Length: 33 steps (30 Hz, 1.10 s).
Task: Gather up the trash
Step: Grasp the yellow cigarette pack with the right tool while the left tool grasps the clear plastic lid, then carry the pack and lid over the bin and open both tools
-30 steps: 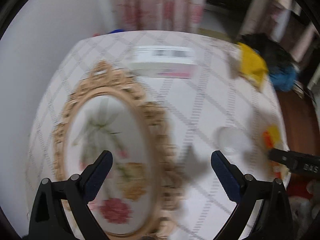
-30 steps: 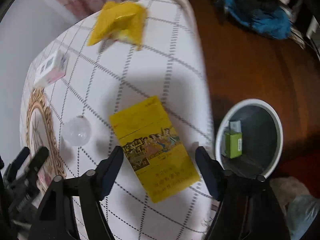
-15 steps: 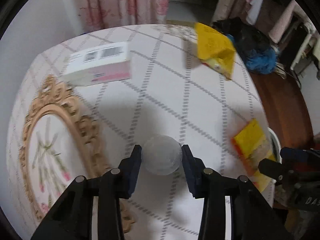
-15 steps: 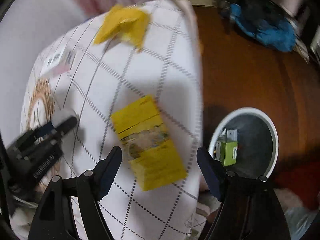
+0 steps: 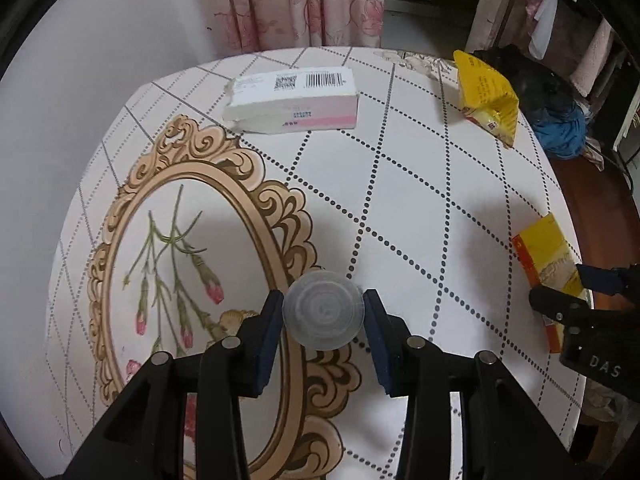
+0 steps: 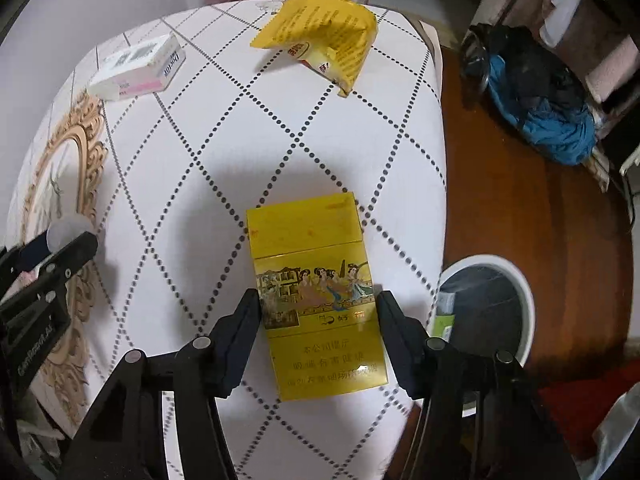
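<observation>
**Both grippers closed on trash**

The left gripper (image 5: 323, 316) clamps a translucent round cap (image 5: 323, 311) between its fingertips, low centre of the frame, above the tablecloth (image 5: 420, 184). The right gripper (image 6: 319, 330) pinches the yellow cigarette pack (image 6: 316, 296) across its lower half, at lower centre; the white bin (image 6: 520, 304) sits at lower right.

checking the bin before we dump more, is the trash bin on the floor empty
No, the white-rimmed trash bin already holds a small green box against its near-left inner wall in the right wrist view.
</observation>
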Each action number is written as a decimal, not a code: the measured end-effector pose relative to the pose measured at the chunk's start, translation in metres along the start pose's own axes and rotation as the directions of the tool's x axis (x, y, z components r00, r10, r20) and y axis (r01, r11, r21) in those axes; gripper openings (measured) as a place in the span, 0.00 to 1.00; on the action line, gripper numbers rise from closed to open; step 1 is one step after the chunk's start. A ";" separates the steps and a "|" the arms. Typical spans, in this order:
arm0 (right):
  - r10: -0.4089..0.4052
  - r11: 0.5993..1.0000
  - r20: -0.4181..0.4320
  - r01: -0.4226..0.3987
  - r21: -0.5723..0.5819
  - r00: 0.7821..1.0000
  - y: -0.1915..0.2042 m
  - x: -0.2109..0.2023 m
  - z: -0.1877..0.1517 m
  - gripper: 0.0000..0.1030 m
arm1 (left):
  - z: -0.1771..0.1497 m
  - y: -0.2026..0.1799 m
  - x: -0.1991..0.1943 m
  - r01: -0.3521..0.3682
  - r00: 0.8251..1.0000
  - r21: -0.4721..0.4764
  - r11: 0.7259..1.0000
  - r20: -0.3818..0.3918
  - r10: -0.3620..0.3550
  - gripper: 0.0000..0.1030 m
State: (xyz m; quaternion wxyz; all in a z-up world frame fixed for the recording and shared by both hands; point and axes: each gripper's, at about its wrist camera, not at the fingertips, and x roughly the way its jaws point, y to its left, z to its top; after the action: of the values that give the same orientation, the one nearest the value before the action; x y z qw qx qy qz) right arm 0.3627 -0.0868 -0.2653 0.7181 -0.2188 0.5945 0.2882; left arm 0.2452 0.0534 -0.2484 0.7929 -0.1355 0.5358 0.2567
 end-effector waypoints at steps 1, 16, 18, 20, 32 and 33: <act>0.005 1.000 0.014 -0.005 0.015 1.000 -0.001 -0.004 -0.003 0.59 | -0.002 0.000 -0.005 -0.007 1.000 0.004 1.000 0.011 0.007 0.36; 0.051 0.961 0.281 -0.123 0.247 0.958 -0.086 -0.131 -0.065 0.59 | 0.004 -0.059 -0.129 0.075 0.973 0.089 0.993 0.210 -0.092 0.36; 0.032 0.953 0.306 -0.121 0.278 0.952 -0.109 -0.149 -0.075 0.59 | 0.005 -0.081 -0.145 0.104 0.965 0.119 0.988 0.227 -0.129 0.36; 0.008 0.943 0.318 -0.113 0.313 0.948 -0.135 -0.162 -0.087 0.59 | 0.007 -0.105 -0.158 0.132 0.957 0.152 0.980 0.237 -0.166 0.36; -0.014 0.822 0.182 -0.092 0.562 0.983 -0.291 -0.093 -0.147 0.59 | 0.019 -0.261 -0.086 0.340 0.939 0.246 0.908 -0.032 -0.343 0.36; -0.002 0.811 0.164 -0.095 0.577 0.986 -0.299 -0.079 -0.150 0.59 | 0.018 -0.271 -0.073 0.348 0.937 0.251 0.903 -0.067 -0.343 0.36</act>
State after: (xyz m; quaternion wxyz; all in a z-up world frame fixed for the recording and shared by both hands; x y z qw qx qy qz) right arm 0.4449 -0.4188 -0.2261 0.7876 0.0496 0.6011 0.1262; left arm 0.3879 -0.1824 -0.1909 0.8308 -0.1262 0.5406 0.0385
